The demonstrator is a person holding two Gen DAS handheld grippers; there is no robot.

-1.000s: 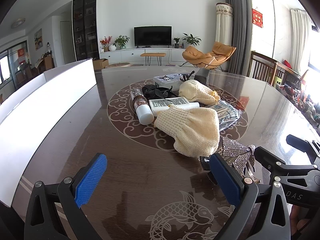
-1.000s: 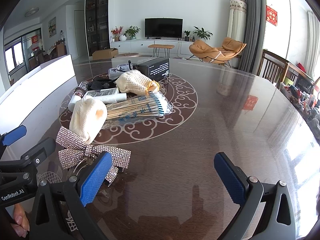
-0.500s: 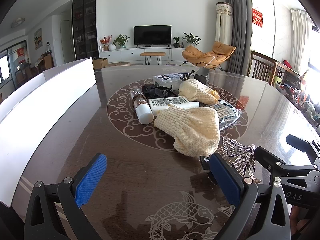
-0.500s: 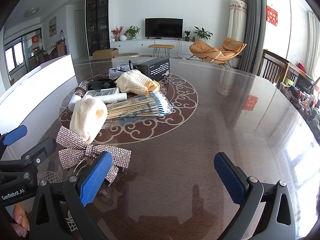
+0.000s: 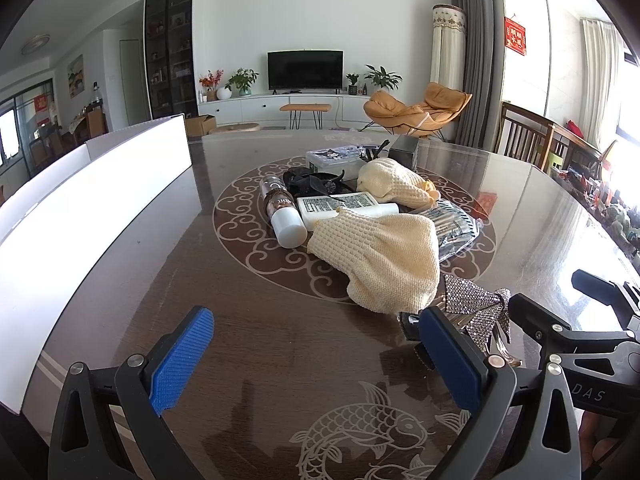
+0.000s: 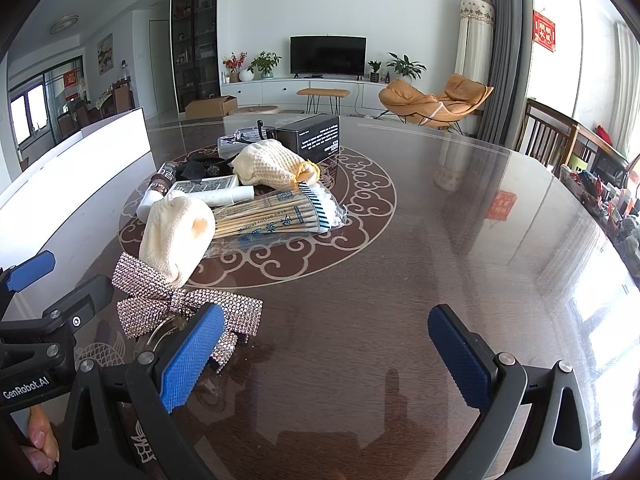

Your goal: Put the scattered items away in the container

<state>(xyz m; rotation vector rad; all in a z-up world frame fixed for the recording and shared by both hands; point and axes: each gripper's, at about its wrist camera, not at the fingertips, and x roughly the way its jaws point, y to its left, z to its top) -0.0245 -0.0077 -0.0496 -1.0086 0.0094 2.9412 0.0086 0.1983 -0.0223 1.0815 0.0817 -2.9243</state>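
Scattered items lie on the dark round table (image 5: 248, 320): a cream knitted mitt (image 5: 384, 256), a rhinestone bow (image 5: 476, 308) (image 6: 172, 304), a white-capped bottle (image 5: 282, 212), a white tube (image 5: 340, 208), a second knitted pouch (image 6: 272, 164), a cotton-swab pack (image 6: 280, 216) and a black box (image 6: 314, 136). A white container wall (image 5: 92, 200) runs along the left. My left gripper (image 5: 316, 360) is open over bare table in front of the mitt. My right gripper (image 6: 324, 356) is open, its left finger just in front of the bow.
A clear plastic case (image 5: 336, 158) and black hair clips (image 5: 316, 184) sit behind the pile. Wooden chairs (image 5: 532, 140) stand at the table's far right. A person's fingers (image 6: 38, 440) hold the left gripper's handle. Bare tabletop stretches to the right (image 6: 480, 260).
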